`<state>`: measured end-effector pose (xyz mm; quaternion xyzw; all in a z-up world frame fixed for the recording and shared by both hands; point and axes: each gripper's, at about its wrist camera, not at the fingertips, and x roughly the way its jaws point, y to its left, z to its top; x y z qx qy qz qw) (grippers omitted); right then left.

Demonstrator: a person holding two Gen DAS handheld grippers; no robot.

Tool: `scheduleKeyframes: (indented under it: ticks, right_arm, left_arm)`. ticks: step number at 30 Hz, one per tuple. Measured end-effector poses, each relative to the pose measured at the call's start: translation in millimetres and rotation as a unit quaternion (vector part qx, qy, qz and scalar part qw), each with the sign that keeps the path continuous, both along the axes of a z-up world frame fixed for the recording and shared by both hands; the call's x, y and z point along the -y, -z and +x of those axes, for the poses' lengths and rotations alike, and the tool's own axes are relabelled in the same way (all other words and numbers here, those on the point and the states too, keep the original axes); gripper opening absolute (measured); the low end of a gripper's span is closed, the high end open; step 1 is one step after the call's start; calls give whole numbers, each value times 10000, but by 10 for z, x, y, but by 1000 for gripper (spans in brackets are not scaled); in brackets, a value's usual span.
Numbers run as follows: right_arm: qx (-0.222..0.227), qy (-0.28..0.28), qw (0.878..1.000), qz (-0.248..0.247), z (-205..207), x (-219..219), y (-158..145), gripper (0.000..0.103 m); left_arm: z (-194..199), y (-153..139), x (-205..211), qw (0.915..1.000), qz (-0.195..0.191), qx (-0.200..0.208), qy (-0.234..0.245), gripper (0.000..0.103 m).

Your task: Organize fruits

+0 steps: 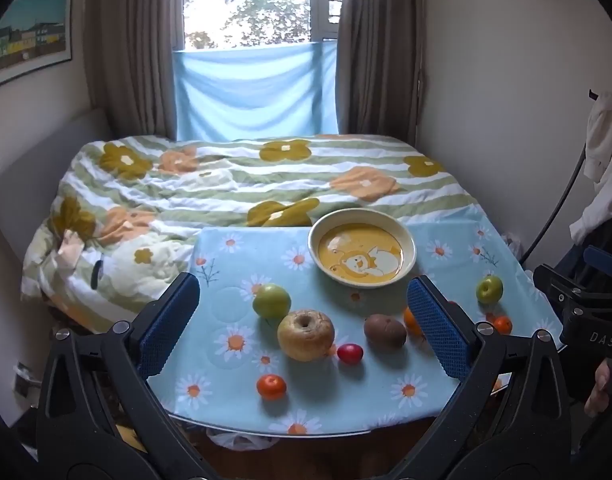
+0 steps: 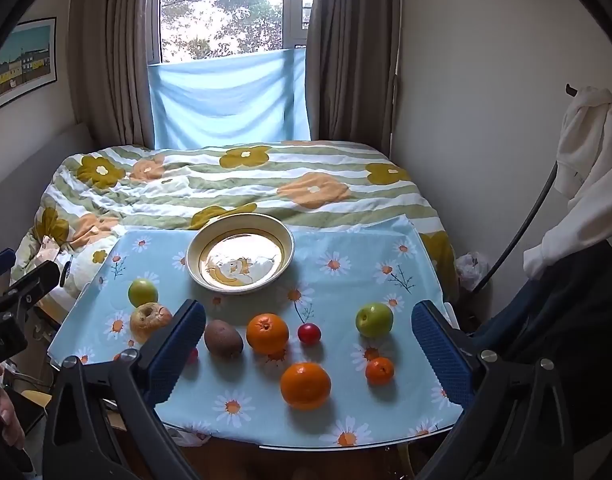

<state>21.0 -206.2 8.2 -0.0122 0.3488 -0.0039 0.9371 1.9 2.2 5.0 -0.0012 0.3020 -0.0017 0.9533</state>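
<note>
Bed with flowered striped quilt (image 1: 242,184) at 12 o'clock beyond table. Window (image 1: 250,0) above, brown curtains (image 1: 130,48) flanking, blue cloth (image 1: 254,96) below sill. Framed picture (image 1: 26,36) at 10 o'clock. White garment (image 2: 586,168) hanging at 3 o'clock.

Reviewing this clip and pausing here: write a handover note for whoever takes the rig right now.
Left gripper: open, empty, above the table's near edge.
Right gripper: open, empty, likewise.
Bowl: empty, at the far side of the daisy tablecloth.
Loose on the cloth: two green apples, yellow apple, kiwi, oranges, small red fruits.
Done: nothing.
Left: all fruit, presumably into the bowl.
</note>
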Motion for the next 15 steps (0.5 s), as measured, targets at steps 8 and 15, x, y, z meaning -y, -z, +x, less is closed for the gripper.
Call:
scheduleKeyframes:
  ticks: [8,15]
  right_arm:
    - [0,-10,10000,23,23,6,3,103]
    - [7,-11,10000,33,69,-12,-17,103]
  left_arm:
    - [56,32,29,10000,72,24,18,103]
    - [72,25,32,10000,52,49,43,103]
